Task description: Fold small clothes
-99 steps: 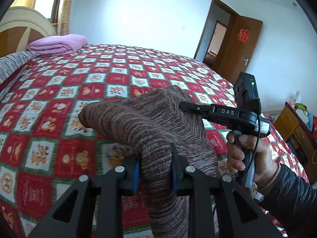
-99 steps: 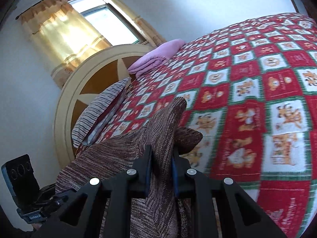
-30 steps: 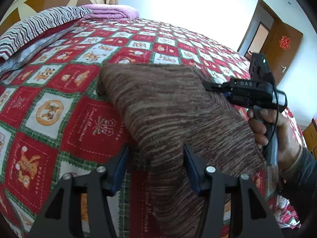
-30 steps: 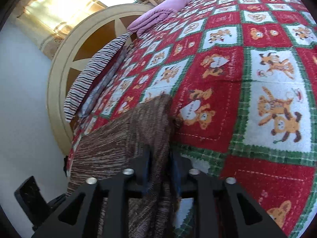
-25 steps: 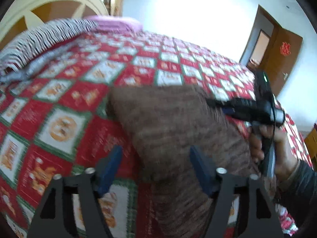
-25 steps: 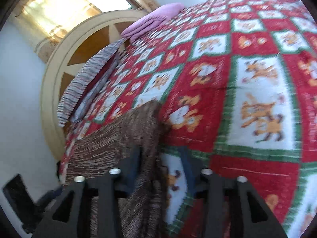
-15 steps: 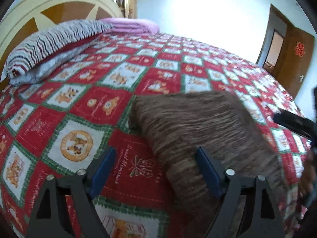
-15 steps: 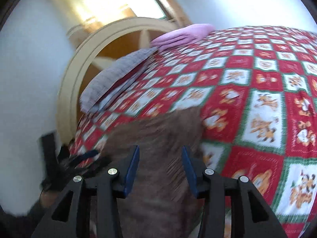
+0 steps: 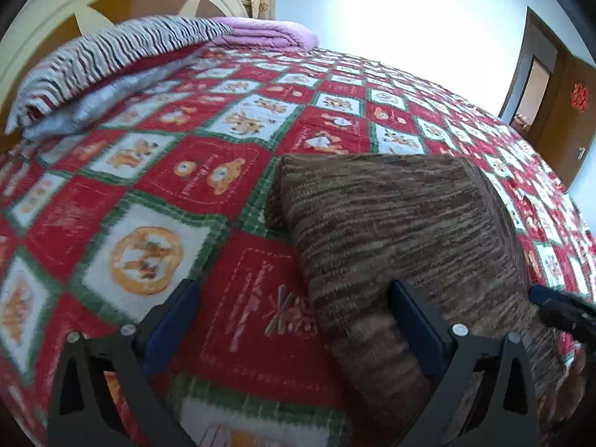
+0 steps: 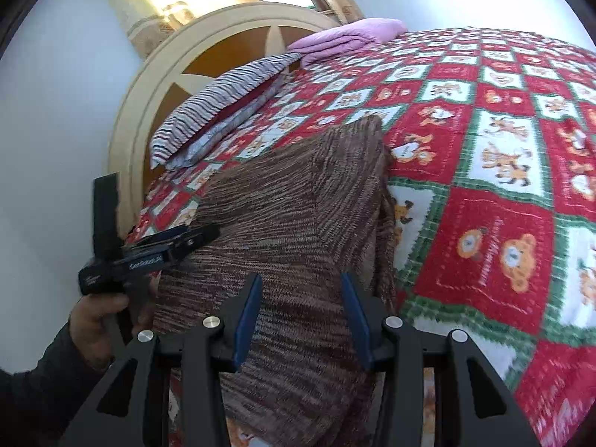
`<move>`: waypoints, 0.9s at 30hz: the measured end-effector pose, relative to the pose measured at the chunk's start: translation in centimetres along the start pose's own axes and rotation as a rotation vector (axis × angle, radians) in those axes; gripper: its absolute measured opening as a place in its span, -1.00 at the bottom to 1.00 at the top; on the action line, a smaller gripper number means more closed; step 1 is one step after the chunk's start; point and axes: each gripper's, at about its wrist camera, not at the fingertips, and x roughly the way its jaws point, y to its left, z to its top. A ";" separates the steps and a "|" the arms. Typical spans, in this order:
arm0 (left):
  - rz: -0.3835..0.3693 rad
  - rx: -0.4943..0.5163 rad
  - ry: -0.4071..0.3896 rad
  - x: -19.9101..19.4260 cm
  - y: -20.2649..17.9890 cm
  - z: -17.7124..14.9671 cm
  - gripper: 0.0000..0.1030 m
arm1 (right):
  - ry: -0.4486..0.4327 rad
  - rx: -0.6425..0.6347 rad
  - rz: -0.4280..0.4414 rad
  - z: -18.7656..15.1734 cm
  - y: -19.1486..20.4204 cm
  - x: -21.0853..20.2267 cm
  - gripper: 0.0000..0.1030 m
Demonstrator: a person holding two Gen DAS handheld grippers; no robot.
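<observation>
A brown striped knit garment lies folded flat on the red patchwork bedspread; it also shows in the right wrist view. My left gripper is open and empty, jaws wide, at the garment's near left edge. My right gripper is open and empty just above the garment's near end. The left gripper also shows in the right wrist view, at the garment's left side.
A striped pillow and a folded purple blanket lie by the round headboard. A brown door stands at the far right. The bedspread stretches to the right of the garment.
Both grippers let go of the garment and opened wide. The garment went from held up to lying flat on the bed. Both grippers pulled back a little.
</observation>
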 end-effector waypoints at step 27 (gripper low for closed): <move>-0.096 0.117 -0.278 -15.0 -4.7 -0.4 1.00 | -0.296 -0.197 -0.281 -1.0 10.6 -12.0 0.13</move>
